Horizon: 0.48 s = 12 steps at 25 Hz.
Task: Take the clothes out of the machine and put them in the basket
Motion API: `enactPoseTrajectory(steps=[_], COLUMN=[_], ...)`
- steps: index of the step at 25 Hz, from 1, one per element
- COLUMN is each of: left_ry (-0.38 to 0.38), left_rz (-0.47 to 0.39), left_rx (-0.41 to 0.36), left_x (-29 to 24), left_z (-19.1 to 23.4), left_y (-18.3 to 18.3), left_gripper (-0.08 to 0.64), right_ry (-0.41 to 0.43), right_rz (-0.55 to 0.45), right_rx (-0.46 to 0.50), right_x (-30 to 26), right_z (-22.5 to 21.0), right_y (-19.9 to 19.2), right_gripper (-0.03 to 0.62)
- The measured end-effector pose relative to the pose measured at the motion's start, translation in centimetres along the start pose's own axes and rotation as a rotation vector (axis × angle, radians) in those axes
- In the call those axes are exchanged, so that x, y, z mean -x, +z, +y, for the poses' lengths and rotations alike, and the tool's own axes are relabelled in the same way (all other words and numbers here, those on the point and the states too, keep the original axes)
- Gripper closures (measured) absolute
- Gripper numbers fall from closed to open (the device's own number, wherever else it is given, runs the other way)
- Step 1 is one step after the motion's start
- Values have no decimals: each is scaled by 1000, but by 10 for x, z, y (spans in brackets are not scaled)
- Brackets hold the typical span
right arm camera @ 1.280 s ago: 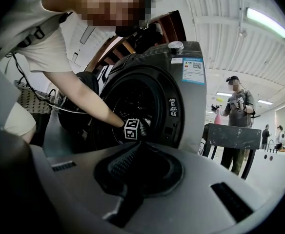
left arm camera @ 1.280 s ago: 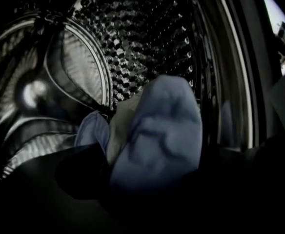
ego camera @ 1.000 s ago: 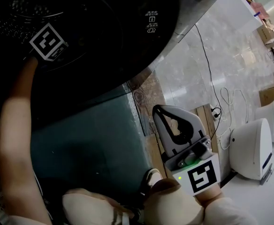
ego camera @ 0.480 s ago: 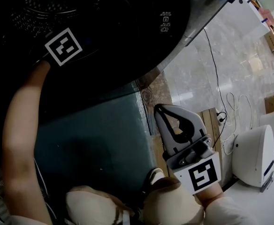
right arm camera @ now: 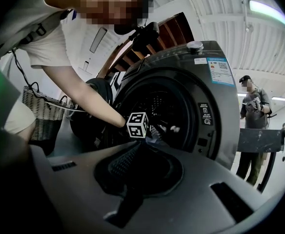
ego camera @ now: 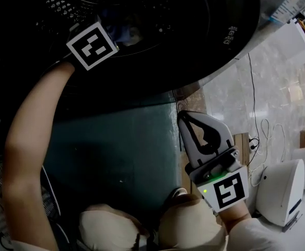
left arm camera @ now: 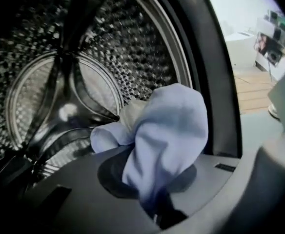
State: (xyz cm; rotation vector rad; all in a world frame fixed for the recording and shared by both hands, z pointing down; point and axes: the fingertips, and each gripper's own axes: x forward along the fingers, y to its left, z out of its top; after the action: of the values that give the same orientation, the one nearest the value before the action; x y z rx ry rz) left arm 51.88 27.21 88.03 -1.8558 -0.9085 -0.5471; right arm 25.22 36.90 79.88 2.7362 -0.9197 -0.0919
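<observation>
The left gripper (ego camera: 122, 34) reaches into the dark washing machine (right arm camera: 201, 106) through its round opening. Its jaws are closing, and a light blue cloth (left arm camera: 167, 130) is pinched between them, bunched up above the jaws and lifted off the steel drum (left arm camera: 59, 96). A bluish patch of that cloth (ego camera: 127, 31) shows just past the marker cube. The right gripper (ego camera: 187, 120) hangs outside the machine, below the door rim, pointing roughly level. Its fingers lie together with nothing in them. A wicker basket (right arm camera: 42, 113) stands to the left of the machine.
The machine's open door (right arm camera: 96, 106) hangs left of the opening. White appliances (ego camera: 280, 192) and loose cables (ego camera: 257, 140) are on the pale floor at the right. Another person (right arm camera: 252, 116) stands right of the machine.
The left gripper has come up and toward the drum's mouth, and the blue cloth now shows at its tip. The right gripper has drifted slightly to the right, still shut.
</observation>
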Motion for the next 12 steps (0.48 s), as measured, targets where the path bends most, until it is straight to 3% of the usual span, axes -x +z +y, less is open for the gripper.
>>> enactPoseTrajectory(steps=[5, 9, 12], left_ry=[39, 42, 16], left_rz=[-81, -114, -132], left_rx=[83, 184, 191], left_x=[43, 95, 140], left_z=[-5, -7, -16], left_y=[4, 14, 21], left_gripper=[482, 483, 483], right_ry=[83, 168, 229], right_rz=[48, 115, 139], right_rx=[-36, -33, -2], right_x=[-15, -17, -21], right_z=[19, 34, 46], right_y=[25, 69, 109], right_gripper=[580, 580, 580])
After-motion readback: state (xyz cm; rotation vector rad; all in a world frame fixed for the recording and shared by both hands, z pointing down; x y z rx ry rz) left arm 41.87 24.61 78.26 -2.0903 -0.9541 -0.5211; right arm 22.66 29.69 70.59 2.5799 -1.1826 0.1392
